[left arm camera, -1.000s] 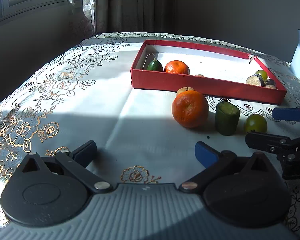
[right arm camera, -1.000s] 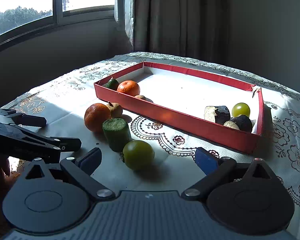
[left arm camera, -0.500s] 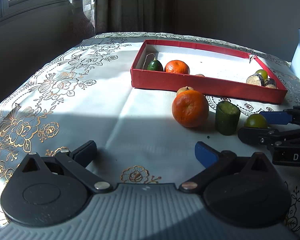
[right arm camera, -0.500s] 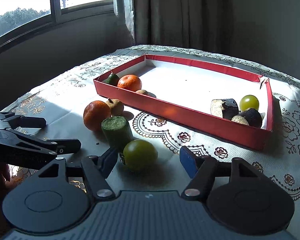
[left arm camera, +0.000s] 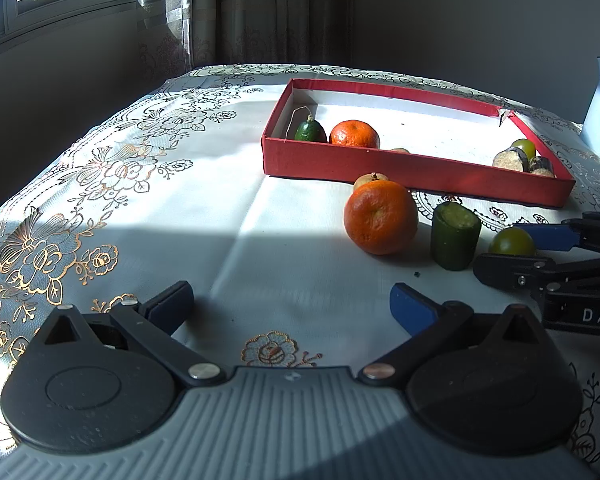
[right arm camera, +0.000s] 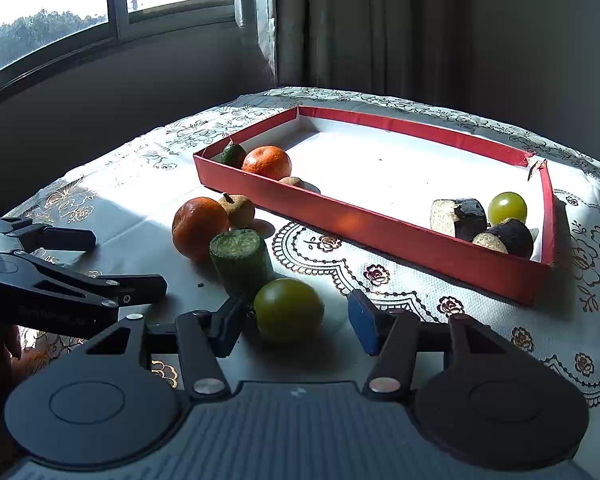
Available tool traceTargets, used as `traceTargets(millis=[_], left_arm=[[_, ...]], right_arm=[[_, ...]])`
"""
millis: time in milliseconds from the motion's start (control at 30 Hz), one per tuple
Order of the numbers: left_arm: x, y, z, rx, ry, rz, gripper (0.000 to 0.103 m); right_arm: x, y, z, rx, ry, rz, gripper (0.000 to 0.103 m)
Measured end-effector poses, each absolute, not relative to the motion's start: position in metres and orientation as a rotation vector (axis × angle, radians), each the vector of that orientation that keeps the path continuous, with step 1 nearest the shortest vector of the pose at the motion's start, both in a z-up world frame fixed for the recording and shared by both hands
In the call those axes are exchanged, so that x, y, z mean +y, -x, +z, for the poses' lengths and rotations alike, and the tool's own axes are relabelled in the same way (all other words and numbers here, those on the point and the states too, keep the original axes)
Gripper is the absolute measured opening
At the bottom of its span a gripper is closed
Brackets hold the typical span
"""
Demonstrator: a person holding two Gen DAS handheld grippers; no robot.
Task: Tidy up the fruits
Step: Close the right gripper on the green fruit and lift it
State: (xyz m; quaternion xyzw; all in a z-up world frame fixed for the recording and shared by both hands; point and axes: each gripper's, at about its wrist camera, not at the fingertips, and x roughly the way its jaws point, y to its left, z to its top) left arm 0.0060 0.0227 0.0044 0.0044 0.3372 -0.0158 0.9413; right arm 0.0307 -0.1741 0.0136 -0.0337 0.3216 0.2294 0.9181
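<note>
Olive-green round fruit sits on the embroidered white bench cloth, between the parted fingers of the right claw, untouched; likely the grasp step; next, close gently, carry to the red cardboard tray; left claw hangs apart, empty.

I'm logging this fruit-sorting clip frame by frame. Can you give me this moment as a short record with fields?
surface: floral tablecloth
tray: red tray, holds an orange, small green fruit, brown fruit, green grape, two dark cut pieces
outside tray: orange, brown fruit, green cylinder, green tomato
right gripper: open, fingers either side of green tomato, not closed on it
left gripper: open, nothing between its fingers, low over the cloth
remaining: four items not yet in tray
</note>
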Motion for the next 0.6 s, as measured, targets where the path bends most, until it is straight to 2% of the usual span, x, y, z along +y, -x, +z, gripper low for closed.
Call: traceTargets(millis=[167,267,333,600], left_arm=[[0.0226,-0.006,0.0044,0.688,-0.009,-0.032,0.103],[0.0226,-0.0061,0.0045,0.688,-0.009,-0.032,0.103],[0.0226,-0.0061,0.0045,0.688,-0.009,-0.032,0.103],[0.0227,-0.006,0.0044,0.688,-0.009,-0.032,0.103]], right_arm=[[-0.1742,-0.0306,0.0138,0.66,0.068,0.473,0.051],[-0.1738,-0.0311,0.0136,0.658,0.068,0.473,0.046],[-0.1719,-0.0314,0.0133,0.655,0.082,0.466,0.038],[-0.1703,-0.0295,0.0132,0.643,0.096,0.451,0.035]])
